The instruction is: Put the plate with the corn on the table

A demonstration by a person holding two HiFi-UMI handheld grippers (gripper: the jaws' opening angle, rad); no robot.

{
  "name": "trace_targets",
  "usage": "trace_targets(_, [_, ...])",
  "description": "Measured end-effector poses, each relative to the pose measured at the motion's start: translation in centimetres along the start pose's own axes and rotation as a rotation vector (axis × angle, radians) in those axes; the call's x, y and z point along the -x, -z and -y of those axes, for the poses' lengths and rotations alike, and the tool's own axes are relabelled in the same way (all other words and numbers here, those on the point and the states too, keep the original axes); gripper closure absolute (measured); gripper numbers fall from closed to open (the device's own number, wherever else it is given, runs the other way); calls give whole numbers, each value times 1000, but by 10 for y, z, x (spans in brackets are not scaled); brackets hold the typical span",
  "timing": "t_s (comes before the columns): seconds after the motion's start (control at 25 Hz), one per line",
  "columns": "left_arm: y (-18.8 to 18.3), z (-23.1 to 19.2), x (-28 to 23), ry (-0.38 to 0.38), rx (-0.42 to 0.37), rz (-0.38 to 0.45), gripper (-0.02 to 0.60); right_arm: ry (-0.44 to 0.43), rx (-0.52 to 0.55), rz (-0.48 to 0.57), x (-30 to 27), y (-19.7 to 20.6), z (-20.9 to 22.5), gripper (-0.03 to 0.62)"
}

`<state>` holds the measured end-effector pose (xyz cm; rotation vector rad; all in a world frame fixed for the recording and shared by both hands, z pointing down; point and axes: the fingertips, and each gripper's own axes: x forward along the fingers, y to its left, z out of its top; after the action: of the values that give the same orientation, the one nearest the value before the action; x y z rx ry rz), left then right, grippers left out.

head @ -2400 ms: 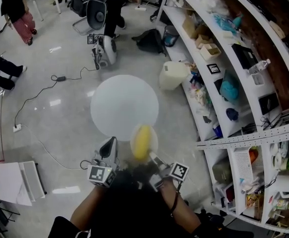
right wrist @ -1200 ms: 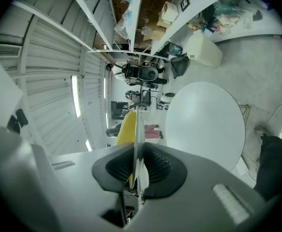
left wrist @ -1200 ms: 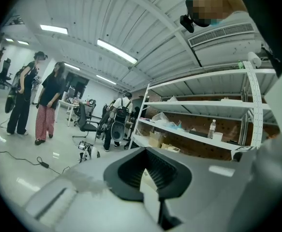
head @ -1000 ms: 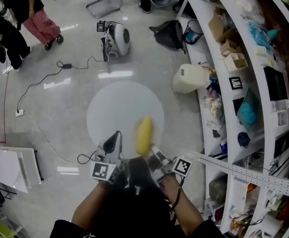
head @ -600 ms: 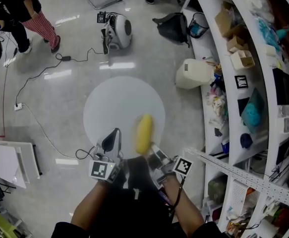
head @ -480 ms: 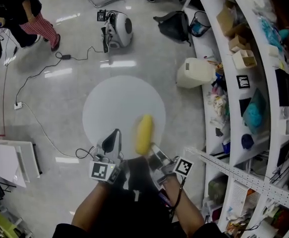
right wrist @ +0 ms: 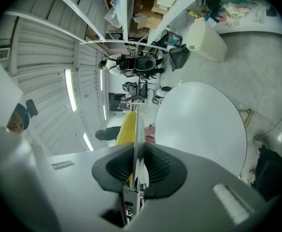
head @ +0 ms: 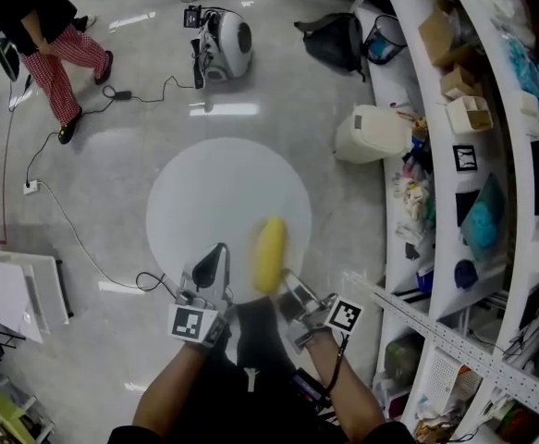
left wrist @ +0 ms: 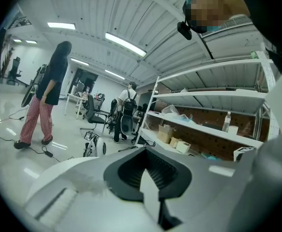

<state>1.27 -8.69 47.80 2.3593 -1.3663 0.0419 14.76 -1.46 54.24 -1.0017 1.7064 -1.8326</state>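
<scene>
Plate [right wrist: 138, 124] further over table [head: 204, 192], right gripper [right wrist: 137, 166] clamping

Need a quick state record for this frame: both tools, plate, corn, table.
right tool: shut on the rim of the plate
left tool: shut, nothing in it, beside the right tool
plate: white, seen edge-on in the right gripper view
corn: yellow cob lying on the plate
table: round, white; plate held over its near edge
status: plate not yet released
</scene>
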Motion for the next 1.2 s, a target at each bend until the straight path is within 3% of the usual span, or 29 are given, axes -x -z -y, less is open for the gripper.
trace_targets(1.2, [66, -39, -49, -83, 68, -8, 580, 11, 19, -73, -45, -23, 87, 542])
